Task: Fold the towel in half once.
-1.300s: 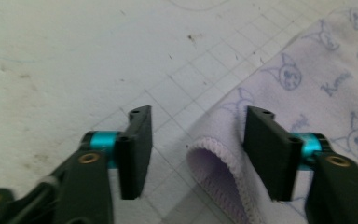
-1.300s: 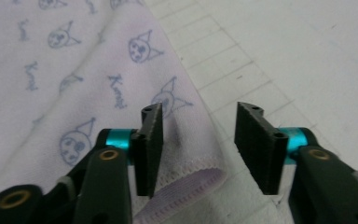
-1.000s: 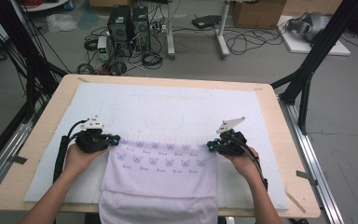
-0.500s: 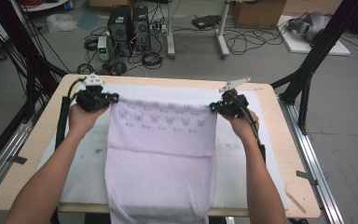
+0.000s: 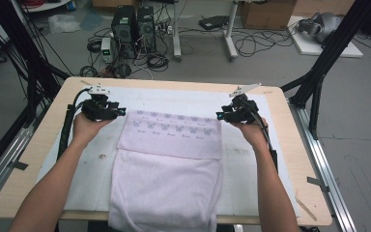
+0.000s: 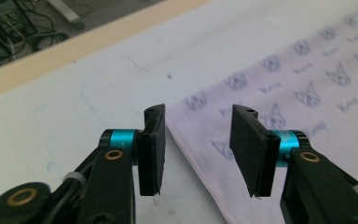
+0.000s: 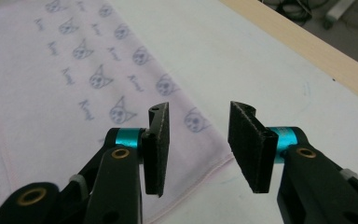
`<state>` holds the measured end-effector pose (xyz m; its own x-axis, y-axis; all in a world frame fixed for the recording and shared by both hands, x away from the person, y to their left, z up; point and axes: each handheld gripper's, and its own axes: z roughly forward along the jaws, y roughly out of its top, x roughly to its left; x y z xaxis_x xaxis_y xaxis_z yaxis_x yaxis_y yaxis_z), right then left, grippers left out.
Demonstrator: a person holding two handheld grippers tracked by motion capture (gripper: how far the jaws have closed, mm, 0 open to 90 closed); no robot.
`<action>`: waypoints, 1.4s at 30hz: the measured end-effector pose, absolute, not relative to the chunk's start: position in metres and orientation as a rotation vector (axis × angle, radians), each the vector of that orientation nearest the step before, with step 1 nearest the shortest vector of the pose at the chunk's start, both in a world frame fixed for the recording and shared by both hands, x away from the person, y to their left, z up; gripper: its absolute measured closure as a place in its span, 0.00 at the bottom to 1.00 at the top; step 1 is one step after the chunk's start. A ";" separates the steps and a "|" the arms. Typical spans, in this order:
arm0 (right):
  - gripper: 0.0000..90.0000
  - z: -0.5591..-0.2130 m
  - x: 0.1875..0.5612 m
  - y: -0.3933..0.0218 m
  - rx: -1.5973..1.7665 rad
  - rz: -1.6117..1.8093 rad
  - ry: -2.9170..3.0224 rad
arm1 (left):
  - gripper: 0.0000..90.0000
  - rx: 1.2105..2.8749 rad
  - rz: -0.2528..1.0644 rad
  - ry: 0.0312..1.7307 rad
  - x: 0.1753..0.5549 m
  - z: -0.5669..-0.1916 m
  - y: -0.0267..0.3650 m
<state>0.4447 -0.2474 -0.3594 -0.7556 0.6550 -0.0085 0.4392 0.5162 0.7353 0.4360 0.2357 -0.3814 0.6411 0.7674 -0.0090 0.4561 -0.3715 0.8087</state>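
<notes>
Towel point(image 5: 171, 164) in pale pink lying folded on white mat point(image 5: 251, 164), left gripper point(image 5: 118, 112) and right gripper point(image 5: 221, 116) at far corners, jaws just opened, nothing between them.

Grey floor point(image 5: 270, 63) with tangled cables point(image 5: 261, 46), computer towers point(image 5: 134, 24), black frame legs point(image 5: 326, 63) behind the wooden table point(image 5: 174, 86)

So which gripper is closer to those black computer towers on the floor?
Left. The left gripper is by the pink towel's far left corner, almost straight in front of the computer towers; the right gripper is by the towel's far right corner, well off to the side.
</notes>
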 end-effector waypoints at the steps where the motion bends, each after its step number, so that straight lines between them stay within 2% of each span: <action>1: 0.64 -0.362 0.440 -0.246 0.918 1.099 2.484 | 0.61 2.025 0.466 0.938 0.431 -0.384 0.236; 6: 0.64 -0.377 0.414 -0.244 0.870 1.108 2.509 | 0.61 2.041 0.430 0.866 0.409 -0.396 0.235; 16: 0.67 -0.420 0.378 -0.243 0.861 1.130 2.598 | 0.68 2.105 0.350 0.801 0.382 -0.429 0.236; 20: 0.68 -0.429 0.373 -0.238 0.841 1.100 2.628 | 0.67 2.127 0.330 0.813 0.381 -0.440 0.235; 23: 0.69 -0.438 0.368 -0.236 0.832 1.102 2.631 | 0.63 2.139 0.350 0.808 0.378 -0.444 0.233; 24: 0.70 -0.440 0.367 -0.237 0.837 1.106 2.622 | 0.64 2.139 0.362 0.810 0.378 -0.444 0.232; 27: 0.77 -0.443 0.364 -0.238 0.832 1.129 2.590 | 0.77 2.156 0.391 0.798 0.376 -0.443 0.230; 29: 0.85 -0.443 0.364 -0.237 0.819 1.132 2.597 | 0.89 2.165 0.394 0.794 0.375 -0.443 0.228; 31: 0.94 -0.442 0.364 -0.236 0.800 1.122 2.600 | 0.95 2.173 0.405 0.789 0.375 -0.442 0.226; 42: 0.97 -0.418 0.367 -0.241 0.787 1.183 2.554 | 0.98 2.120 0.383 0.801 0.374 -0.429 0.232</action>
